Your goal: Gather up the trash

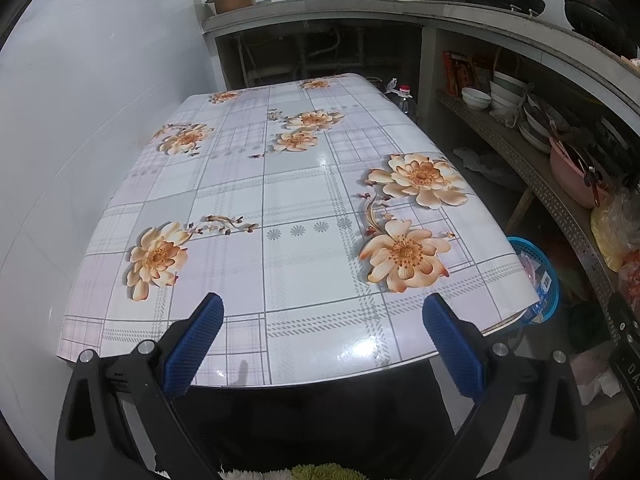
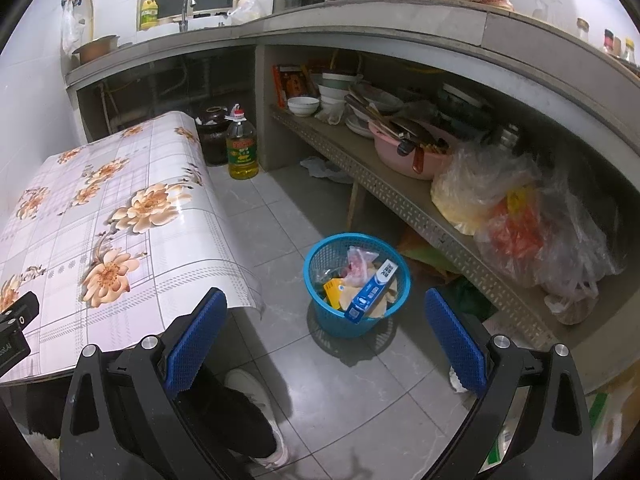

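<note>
A blue plastic basket (image 2: 320,312) stands on the grey tiled floor beside the table, holding a blue and white carton (image 2: 372,290), a pink wrapper (image 2: 358,264) and yellow packaging (image 2: 334,290). In the left wrist view the basket (image 1: 548,276) peeks out past the table's right edge. My right gripper (image 2: 326,336) hangs open above the floor, just short of the basket, with nothing between its blue pads. Over the near edge of the flower-patterned table (image 1: 280,200), my left gripper (image 1: 322,340) is open and holds nothing.
A concrete counter (image 2: 400,20) with a perforated shelf (image 2: 400,196) runs along the right, loaded with bowls, a pink basin (image 2: 404,156) and plastic bags (image 2: 520,224). An oil bottle (image 2: 242,148) and a dark jar (image 2: 212,136) stand past the table. A person's shoe (image 2: 256,396) is below me.
</note>
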Tool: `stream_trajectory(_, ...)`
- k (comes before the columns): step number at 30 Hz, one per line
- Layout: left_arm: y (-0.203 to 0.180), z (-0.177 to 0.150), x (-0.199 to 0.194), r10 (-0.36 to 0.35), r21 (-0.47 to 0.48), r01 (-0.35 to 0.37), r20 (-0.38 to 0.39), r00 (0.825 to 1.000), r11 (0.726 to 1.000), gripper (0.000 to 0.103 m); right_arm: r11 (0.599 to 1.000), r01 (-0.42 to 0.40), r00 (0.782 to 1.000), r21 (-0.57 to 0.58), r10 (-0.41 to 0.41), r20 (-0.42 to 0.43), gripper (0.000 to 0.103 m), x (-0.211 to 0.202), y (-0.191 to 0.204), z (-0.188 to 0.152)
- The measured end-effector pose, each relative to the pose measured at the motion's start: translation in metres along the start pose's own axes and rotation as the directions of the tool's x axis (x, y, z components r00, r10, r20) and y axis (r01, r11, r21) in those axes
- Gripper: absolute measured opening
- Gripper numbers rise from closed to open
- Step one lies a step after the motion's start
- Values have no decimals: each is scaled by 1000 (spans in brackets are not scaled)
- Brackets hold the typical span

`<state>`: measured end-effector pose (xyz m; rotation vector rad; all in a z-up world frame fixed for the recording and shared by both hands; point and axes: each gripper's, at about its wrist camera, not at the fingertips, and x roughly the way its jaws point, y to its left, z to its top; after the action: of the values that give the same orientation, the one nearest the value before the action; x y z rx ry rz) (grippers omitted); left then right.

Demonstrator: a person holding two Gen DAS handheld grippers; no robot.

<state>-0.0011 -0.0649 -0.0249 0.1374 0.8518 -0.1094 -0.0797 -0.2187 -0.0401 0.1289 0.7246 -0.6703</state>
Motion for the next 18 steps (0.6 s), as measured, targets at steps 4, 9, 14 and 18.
stream_trajectory(4, 0, -1, 0, 0, -2, 0, -2, 1000, 1000, 98, 1000, 1, 1000, 2, -1, -1, 95, 0, 0, -1)
stream_trajectory(9, 1, -2, 0, 0, -3, 0, -5, 1000, 1000, 98, 1000, 1, 1000, 0, -1, -1, 95, 0, 0, 1)
stream_trajectory(14, 0, -2, 1, 0, -4, 0, -3, 1000, 1000, 98, 1000, -2, 1000, 1, 2, 1, 95, 0, 0, 1)
stream_trajectory(18, 0, -2, 1, 0, -5, 0, -5, 1000, 1000, 98, 1000, -2, 1000, 0, 2, 0, 95, 0, 0, 1)
